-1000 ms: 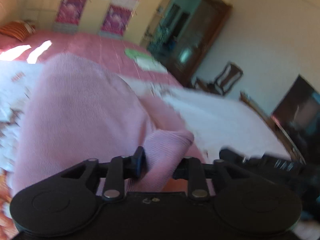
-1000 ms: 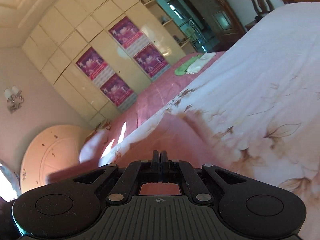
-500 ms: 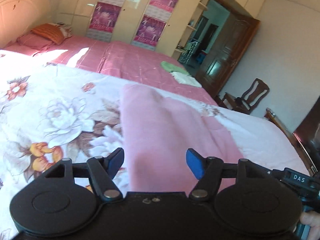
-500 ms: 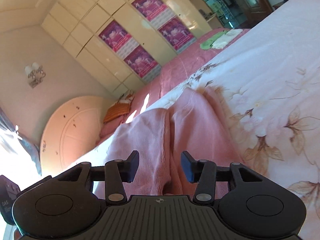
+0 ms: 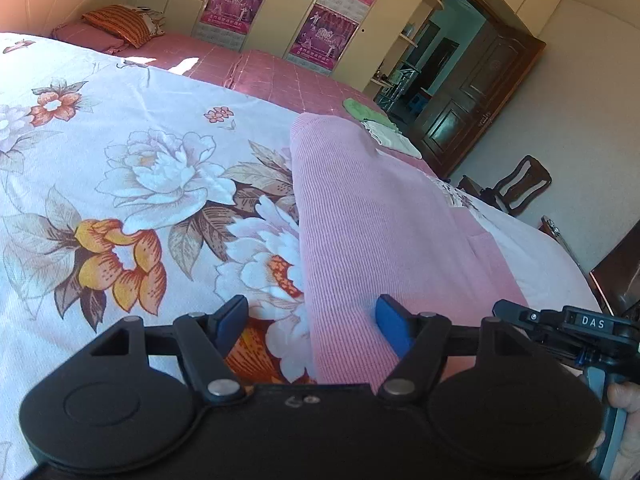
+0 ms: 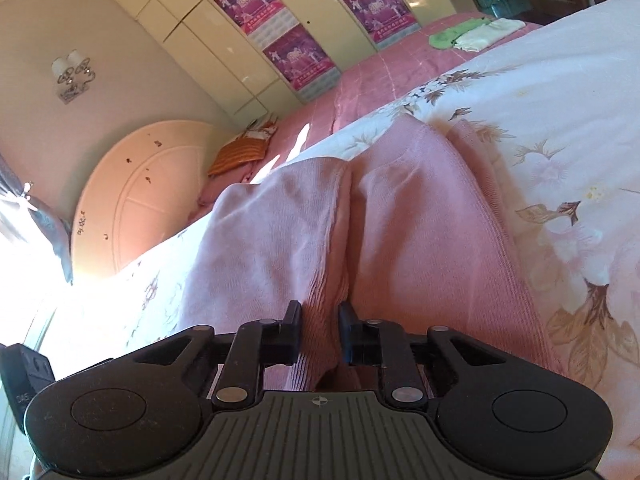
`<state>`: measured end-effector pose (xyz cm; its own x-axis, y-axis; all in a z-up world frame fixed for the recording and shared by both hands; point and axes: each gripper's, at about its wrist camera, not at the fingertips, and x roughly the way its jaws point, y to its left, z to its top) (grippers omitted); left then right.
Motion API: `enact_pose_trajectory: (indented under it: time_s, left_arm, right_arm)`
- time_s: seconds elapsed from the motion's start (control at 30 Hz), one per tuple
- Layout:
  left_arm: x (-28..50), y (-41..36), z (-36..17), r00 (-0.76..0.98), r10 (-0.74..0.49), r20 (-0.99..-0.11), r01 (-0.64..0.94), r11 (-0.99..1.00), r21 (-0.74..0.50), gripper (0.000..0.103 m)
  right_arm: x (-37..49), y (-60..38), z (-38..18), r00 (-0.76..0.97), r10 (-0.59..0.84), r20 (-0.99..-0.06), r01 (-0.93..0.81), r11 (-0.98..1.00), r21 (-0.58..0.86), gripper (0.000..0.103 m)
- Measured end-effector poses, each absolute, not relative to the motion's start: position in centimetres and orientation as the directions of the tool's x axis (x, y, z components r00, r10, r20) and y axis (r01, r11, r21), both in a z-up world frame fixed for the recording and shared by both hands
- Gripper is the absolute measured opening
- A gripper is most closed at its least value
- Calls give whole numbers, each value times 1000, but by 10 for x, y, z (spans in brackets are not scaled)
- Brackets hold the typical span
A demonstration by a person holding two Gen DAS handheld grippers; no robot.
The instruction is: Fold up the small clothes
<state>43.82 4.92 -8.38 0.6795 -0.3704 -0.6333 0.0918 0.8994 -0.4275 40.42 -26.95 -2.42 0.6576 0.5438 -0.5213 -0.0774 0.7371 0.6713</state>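
A pink ribbed knit garment [image 5: 380, 232] lies in a long folded strip on the floral quilt [image 5: 132, 184]. My left gripper [image 5: 312, 308] hovers over its near left edge, open and still opening. The fabric lies under the right blue pad [image 5: 394, 324], and no pad presses on it. In the right wrist view the garment [image 6: 420, 208] shows two lobes with a crease between them. My right gripper [image 6: 320, 322] is closing on a raised ridge of this pink fabric, and both pads touch it. The right gripper's body [image 5: 568, 324] shows at the left view's right edge.
A green cloth [image 5: 362, 109] and a white cloth [image 5: 390, 136] lie folded on the pink bedspread [image 5: 260, 76] beyond the quilt. An orange pillow [image 5: 120, 24] rests by the headboard. A wooden chair [image 5: 518, 184] and a door stand past the bed's right side.
The left gripper let go of the pink fabric, opened wide and drew back; the garment now lies flat. The right gripper opened from shut, then narrowed onto a ridge of the garment.
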Motion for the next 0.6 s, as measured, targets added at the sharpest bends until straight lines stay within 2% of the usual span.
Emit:
enact_pose_trajectory:
  time_s: [0.1,0.37,0.4,0.47,0.5,0.6]
  left_arm:
    - [441,51,-88,679,-381,-627,98,894,-438,71]
    - [440,50,-89,678,-381,-629,107,898,-428,72]
    - [440,49,-88,677,-376,-632,107,901,-421,72]
    - [443,47,-84,670,-370,-643,106,905,-411,72]
    - [444,47,-80,675,-363,-642,102,908,-406,72]
    - [449,48,-70,694,-358,-625,92,904,-417,67]
  right_arm:
    - [411,-267,-26,637,548,-542,-82,748,659,21]
    - [426,-266,-32,610,591,-528,-93,715,693,21]
    - [428,-261,-29,600,589,-541,-110,731,674,21]
    - [426,-250,-18,606,542,-583,-151,797,584,11]
    - [424,-245,-11,619,517,-592,-170,823,542,11]
    - [409,-240,16,693,461,-554,-233,870,434,10]
